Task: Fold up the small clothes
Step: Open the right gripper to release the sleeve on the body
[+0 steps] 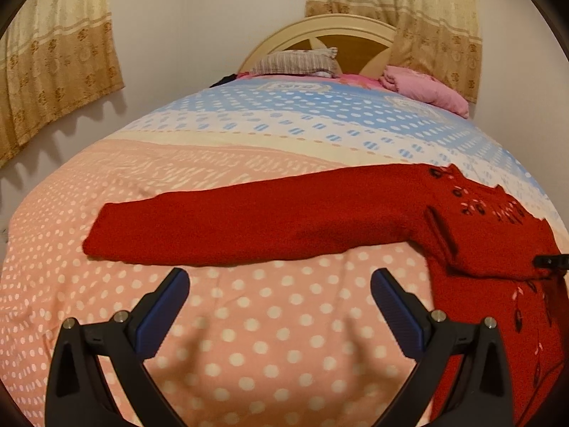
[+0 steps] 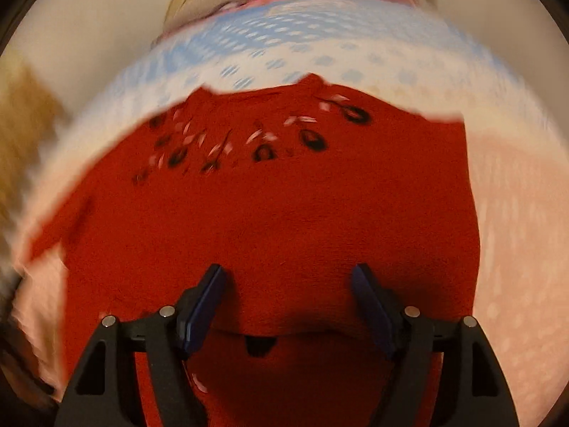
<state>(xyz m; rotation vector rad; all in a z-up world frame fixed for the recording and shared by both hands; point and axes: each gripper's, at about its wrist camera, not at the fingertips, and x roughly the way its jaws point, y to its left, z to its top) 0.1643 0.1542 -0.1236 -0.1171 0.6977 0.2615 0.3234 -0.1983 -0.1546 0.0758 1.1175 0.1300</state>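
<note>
A red knitted sweater (image 1: pixel 490 249) with black and white flower stitching lies flat on the dotted bedspread (image 1: pixel 249 338). One long sleeve (image 1: pixel 231 231) stretches out to the left, and a fold lies across the body. My left gripper (image 1: pixel 280 277) is open above bare bedspread, just in front of that sleeve, with nothing between its fingers. In the blurred right wrist view the sweater (image 2: pixel 284 206) fills the middle. My right gripper (image 2: pixel 288 270) stands open close above the sweater's body, over a folded edge; its pads press on nothing. A dark tip of the right gripper (image 1: pixel 553 261) shows at the picture's right edge.
The bed runs away to a cream headboard (image 1: pixel 320 28). A striped pillow (image 1: pixel 295 62) and a pink bundle of cloth (image 1: pixel 426 89) lie at the far end. Patterned curtains (image 1: pixel 60 71) hang on the wall to the left and behind the headboard.
</note>
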